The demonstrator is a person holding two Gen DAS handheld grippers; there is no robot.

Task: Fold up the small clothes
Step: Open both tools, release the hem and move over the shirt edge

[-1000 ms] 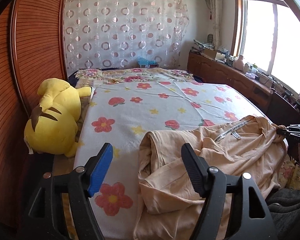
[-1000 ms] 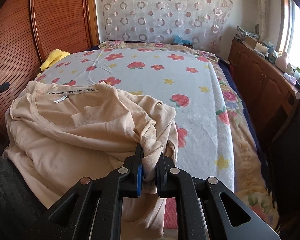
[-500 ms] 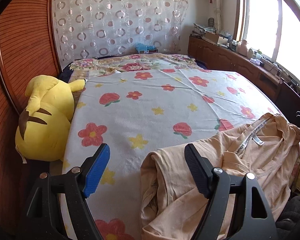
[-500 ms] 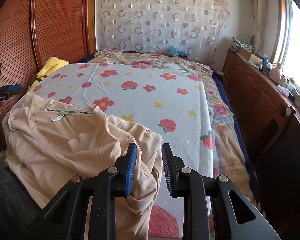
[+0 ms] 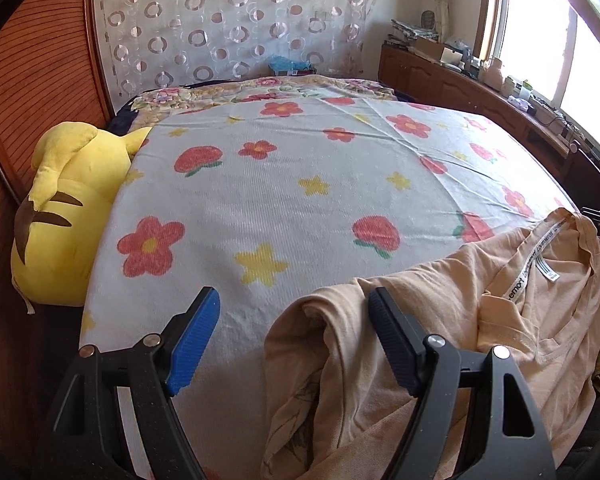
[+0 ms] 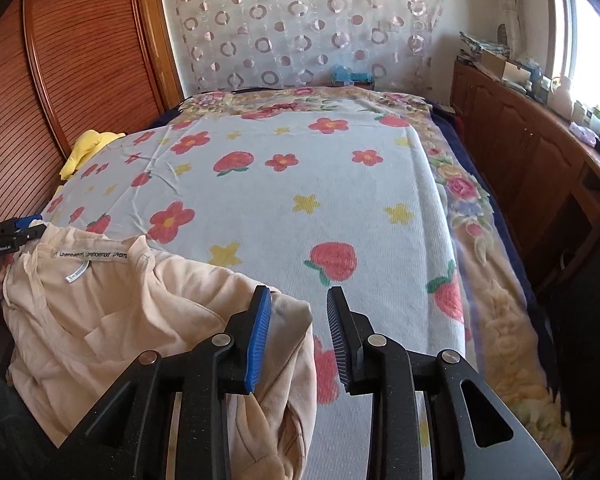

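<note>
Since a second ago the right gripper (image 6: 296, 336) has let go of the bunched fold of the beige shirt (image 6: 112, 312) that it was pinching, and its jaws now stand parted with nothing pressed between them; the left gripper (image 5: 292, 344) has come lower and closer over the bed, so the shirt has slid from the centre of its view toward the lower right. In the right wrist view the shirt fills the lower left of the frame, crumpled at the near edge of the flowered sheet (image 6: 340, 200), its neckline and white label toward the left; one rounded fold of it lies just under and beside the blue pad of the right gripper, partly within the gap but not squeezed, and the black pad stands clear over the bare sheet. In the left wrist view the left gripper is wide open and holds nothing: its blue pad at lower left hangs over the bare sheet, while its black pad at lower centre sits in front of the shirt's left-hand fold, and the edge of that fold lies within the gap. Whether that pad touches the cloth I cannot tell. The rest of the shirt spreads to the lower right of that frame, collar tape upward. A yellow plush toy (image 5: 64, 216) lies at the left edge of the bed, well apart from the shirt.
</note>
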